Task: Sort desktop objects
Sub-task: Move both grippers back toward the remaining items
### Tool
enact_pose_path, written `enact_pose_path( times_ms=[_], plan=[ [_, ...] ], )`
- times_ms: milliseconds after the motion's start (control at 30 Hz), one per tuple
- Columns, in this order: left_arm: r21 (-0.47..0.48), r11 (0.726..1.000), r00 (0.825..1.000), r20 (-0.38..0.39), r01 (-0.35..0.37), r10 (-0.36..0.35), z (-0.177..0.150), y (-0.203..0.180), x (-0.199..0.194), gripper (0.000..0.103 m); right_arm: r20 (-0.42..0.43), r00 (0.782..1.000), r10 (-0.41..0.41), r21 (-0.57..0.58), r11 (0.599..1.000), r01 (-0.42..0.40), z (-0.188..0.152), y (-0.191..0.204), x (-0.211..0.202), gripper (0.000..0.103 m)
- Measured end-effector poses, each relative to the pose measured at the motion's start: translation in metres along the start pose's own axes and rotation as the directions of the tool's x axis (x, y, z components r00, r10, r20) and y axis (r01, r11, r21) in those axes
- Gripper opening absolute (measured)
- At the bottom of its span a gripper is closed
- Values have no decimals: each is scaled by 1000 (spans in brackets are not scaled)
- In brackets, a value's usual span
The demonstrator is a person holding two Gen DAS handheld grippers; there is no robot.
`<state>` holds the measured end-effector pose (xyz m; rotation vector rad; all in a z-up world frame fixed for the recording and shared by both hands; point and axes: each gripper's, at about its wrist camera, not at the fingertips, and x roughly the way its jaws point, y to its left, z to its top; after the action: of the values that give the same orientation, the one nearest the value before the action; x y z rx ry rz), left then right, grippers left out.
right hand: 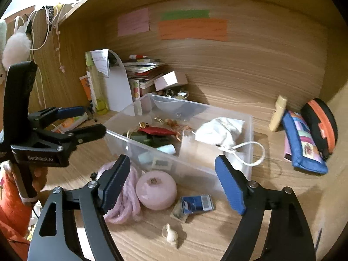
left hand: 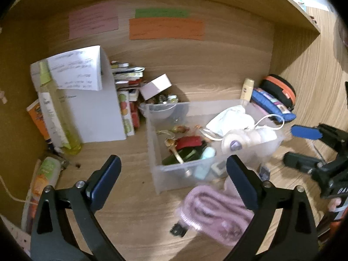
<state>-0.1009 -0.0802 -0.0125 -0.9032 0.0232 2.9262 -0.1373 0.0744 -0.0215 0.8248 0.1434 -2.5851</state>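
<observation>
A clear plastic bin [left hand: 156,152] [right hand: 248,134] stands mid-desk, holding a white cloth pouch [left hand: 230,117] [right hand: 219,130], a red item [left hand: 188,142] and other small things. In front of it lie a pink coiled cable [left hand: 215,213] [right hand: 126,198], a pink round case [right hand: 156,190], a blue packet [right hand: 195,203] and a small white figure [right hand: 170,236]. My left gripper [left hand: 174,176] [right hand: 91,120] is open and empty just short of the bin, above the cable. My right gripper [right hand: 174,184] [left hand: 295,145] is open and empty over the round case and packet.
A blue pencil case [right hand: 302,148] [left hand: 271,106], a black-orange pouch [right hand: 319,124] and a cream tube [right hand: 278,113] lie at the right wall. A green bottle [left hand: 56,108], white paper holder [left hand: 95,108] and stacked books [left hand: 128,87] stand at the back left. Sticky notes [left hand: 165,28] hang on the back panel.
</observation>
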Motion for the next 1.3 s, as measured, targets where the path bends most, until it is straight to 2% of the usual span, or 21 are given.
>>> enact_pose_path(
  times_ms=[333, 500, 633, 733, 900, 1133, 1300],
  plan=[
    [24, 997, 993, -87, -72, 74, -34, 20, -6, 98, -35, 999, -36, 43, 998, 38, -22, -15, -6, 78],
    [44, 997, 988, -144, -56, 62, -55, 27, 1, 97, -93, 995, -35, 42, 998, 39, -33, -14, 10, 78],
    [52, 999, 982, -189, -13, 23, -64, 24, 7, 78, -114, 993, -23, 25, 999, 26, -39, -12, 20, 78],
    [63, 998, 977, -211, 13, 1, -69, 19, 10, 75, -124, 992, 5, 15, 1000, -4, -39, -8, 25, 77],
    [93, 994, 971, -238, 50, -27, -74, 8, 16, 63, -171, 985, 34, -18, 999, -38, -40, 0, 39, 61],
    [119, 990, 956, -290, 76, -39, -78, 3, 29, 46, -219, 975, 42, -70, 996, -59, -38, 10, 58, 60],
    [141, 987, 955, -294, 82, -37, -76, 0, 32, 44, -241, 969, 59, -104, 991, -86, -34, 18, 66, 60]
  ],
)
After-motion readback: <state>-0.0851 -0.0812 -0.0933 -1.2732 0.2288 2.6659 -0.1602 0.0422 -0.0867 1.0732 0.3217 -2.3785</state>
